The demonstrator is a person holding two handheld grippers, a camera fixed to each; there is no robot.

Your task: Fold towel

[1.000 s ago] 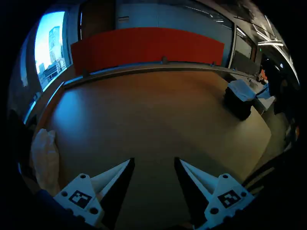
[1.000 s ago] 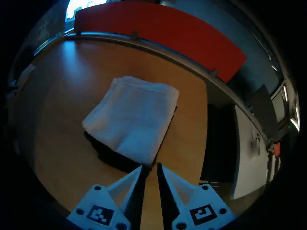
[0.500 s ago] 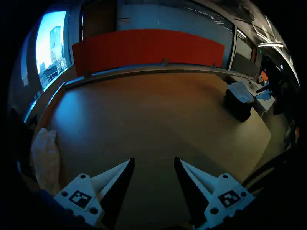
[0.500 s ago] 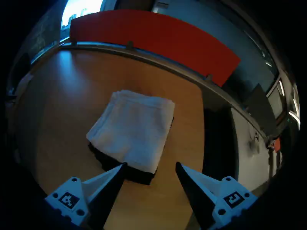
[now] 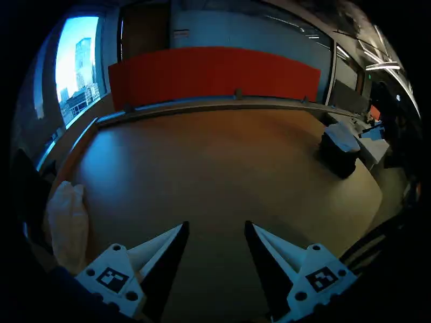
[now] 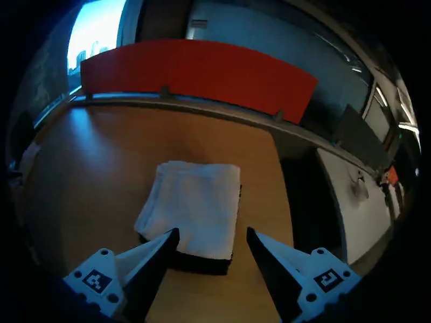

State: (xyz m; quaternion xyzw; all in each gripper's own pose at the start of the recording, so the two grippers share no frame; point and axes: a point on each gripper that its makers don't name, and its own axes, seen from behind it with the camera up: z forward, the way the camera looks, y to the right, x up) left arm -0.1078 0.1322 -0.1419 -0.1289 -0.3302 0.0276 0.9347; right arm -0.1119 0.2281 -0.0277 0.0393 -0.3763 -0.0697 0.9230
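A white towel, folded into a neat rectangle, lies on top of a dark folded stack on the wooden table. My right gripper hovers open just above the towel's near edge, with nothing between its fingers. In the left gripper view the same stack with the white towel sits far off at the table's right side. My left gripper stands open over bare wood, holding nothing.
A crumpled pale cloth lies at the table's left edge. A red partition runs along the table's far side. A window is at the far left. Right of the table stands another desk.
My right gripper went from shut to open, then drew back and tilted up from the towel. The left gripper barely shifted.
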